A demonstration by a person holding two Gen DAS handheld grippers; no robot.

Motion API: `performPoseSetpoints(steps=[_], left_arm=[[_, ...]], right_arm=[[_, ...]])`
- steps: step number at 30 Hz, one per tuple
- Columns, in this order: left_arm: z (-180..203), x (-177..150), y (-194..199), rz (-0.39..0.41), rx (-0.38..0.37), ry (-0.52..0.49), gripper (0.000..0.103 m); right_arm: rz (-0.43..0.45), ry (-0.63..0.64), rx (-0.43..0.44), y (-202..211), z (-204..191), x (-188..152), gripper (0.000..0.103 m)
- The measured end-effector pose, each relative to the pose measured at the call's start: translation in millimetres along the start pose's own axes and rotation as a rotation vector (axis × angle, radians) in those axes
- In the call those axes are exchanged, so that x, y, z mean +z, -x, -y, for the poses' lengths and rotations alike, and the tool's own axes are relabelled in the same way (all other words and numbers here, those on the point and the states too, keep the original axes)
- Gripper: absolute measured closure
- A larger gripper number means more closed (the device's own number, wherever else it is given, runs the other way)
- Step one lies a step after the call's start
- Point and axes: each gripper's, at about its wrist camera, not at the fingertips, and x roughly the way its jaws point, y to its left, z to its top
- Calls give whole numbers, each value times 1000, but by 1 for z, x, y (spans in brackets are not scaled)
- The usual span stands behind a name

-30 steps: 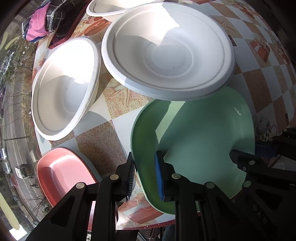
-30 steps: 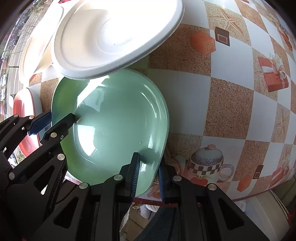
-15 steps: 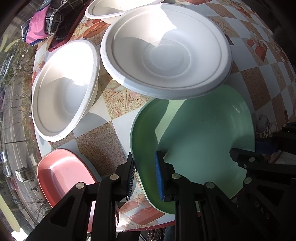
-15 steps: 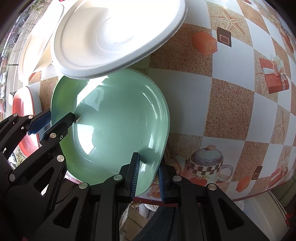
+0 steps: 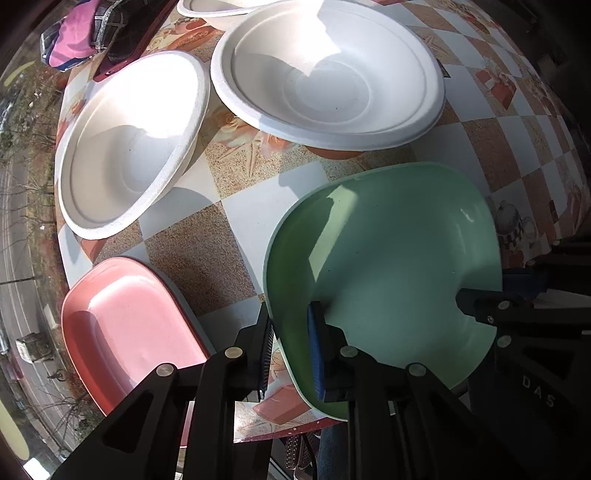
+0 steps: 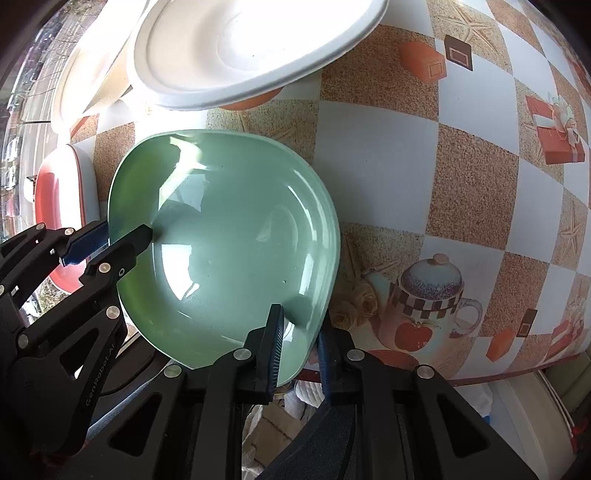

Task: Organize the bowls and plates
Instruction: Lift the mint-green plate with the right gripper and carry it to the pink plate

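A green plate (image 5: pixel 388 266) is held at the table's front edge by both grippers. My left gripper (image 5: pixel 291 347) is shut on its left rim; it also shows in the right wrist view (image 6: pixel 110 236). My right gripper (image 6: pixel 301 339) is shut on the plate's (image 6: pixel 229 254) right rim and shows at the right of the left wrist view (image 5: pixel 491 295). A pink plate (image 5: pixel 122 328) lies to the left at the table edge. Two white paper bowls (image 5: pixel 129 140) (image 5: pixel 328 70) sit behind.
The table (image 6: pixel 480 177) has a checkered cloth with teapot and gift prints. A third white bowl (image 5: pixel 221 11) and a dark tray with folded cloth (image 5: pixel 99 29) sit at the far side. The table edge is right below my grippers.
The green plate has come out from under the white bowl's rim, toward me. Both grippers stay shut on it.
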Motion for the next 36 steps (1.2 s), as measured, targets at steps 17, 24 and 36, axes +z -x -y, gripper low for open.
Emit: performPoseSetpoints(steps=[17, 24, 36], left_arm=[[-16, -14, 33, 104, 32, 46, 83], [-34, -23, 45, 132, 37, 104, 83], [-59, -32, 66, 188, 56, 209, 83]], right_arm=[[75, 68, -9, 48, -13, -1, 83], [97, 110, -28, 62, -23, -7, 83], [127, 203, -59, 77, -40, -15, 83]])
